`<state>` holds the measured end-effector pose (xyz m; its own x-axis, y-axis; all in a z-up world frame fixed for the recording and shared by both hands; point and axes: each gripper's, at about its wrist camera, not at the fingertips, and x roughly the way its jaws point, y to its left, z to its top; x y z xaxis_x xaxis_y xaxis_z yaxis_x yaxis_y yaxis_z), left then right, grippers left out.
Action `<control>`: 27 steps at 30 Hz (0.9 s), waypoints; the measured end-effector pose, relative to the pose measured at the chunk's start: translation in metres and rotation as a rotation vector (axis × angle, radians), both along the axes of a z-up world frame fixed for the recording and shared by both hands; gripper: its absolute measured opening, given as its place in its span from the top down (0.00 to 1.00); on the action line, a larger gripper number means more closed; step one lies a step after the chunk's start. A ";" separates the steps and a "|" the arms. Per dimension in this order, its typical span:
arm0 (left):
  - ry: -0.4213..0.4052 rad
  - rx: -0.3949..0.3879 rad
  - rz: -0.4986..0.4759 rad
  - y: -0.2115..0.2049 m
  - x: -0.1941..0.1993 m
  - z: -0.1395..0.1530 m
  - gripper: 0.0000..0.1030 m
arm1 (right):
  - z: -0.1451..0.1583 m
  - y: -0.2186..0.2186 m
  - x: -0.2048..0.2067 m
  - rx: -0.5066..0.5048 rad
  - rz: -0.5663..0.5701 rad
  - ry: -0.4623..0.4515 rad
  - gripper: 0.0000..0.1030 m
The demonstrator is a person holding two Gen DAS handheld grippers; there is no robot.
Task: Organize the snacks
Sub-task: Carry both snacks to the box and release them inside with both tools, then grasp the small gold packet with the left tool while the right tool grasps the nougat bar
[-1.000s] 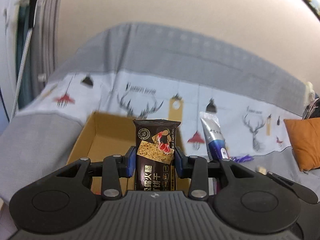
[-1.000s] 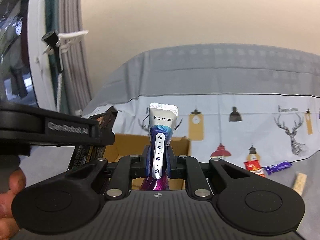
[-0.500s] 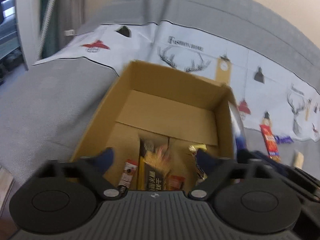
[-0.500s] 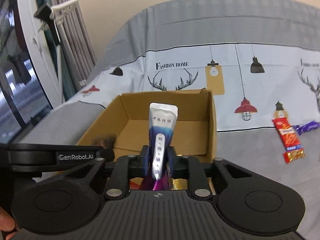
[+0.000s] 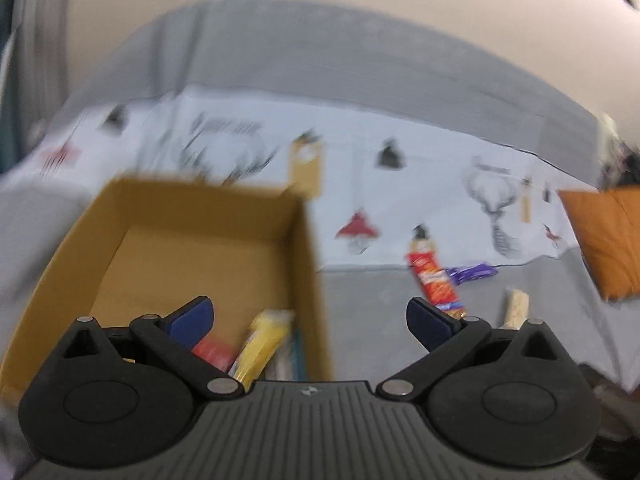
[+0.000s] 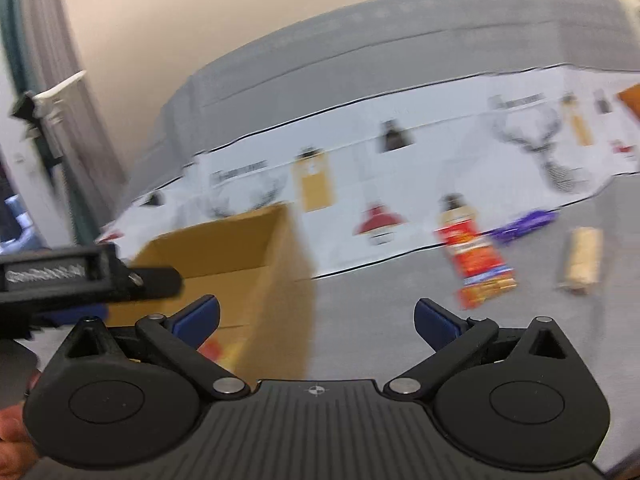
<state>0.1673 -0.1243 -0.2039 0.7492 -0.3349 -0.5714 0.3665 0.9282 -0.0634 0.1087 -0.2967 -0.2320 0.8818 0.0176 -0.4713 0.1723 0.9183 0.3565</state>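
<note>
Both my left tongs and right tongs are opening, nothing between them; swinging hastily toward the red rectangular snack packet, I could clip the brown cardboard box.

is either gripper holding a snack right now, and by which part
Nothing is held: the left gripper and right gripper have jaws opening wide with no snack between them.

A grey sofa carries everything, with a white printed cloth draped over its back and the rear of its seat. On the seat stand an open cardboard box and, well apart to the right, a red snack packet, a purple wrapper and a pale snack bar. An orange cushion lies at the far right.
</note>
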 end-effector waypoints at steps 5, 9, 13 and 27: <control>-0.053 0.115 -0.161 -0.076 0.003 -0.021 0.00 | -0.028 -0.063 -0.012 0.078 -0.163 0.089 0.00; -0.020 0.203 -0.182 -0.126 0.023 -0.050 0.00 | -0.055 -0.106 -0.008 0.067 -0.225 0.215 0.00; 0.050 0.143 -0.251 -0.161 0.046 -0.081 0.00 | -0.066 -0.145 -0.009 -0.022 -0.232 0.162 0.00; 0.040 0.343 -0.606 -0.259 0.092 -0.193 0.14 | -0.111 -0.238 0.058 -0.048 -0.191 0.216 0.01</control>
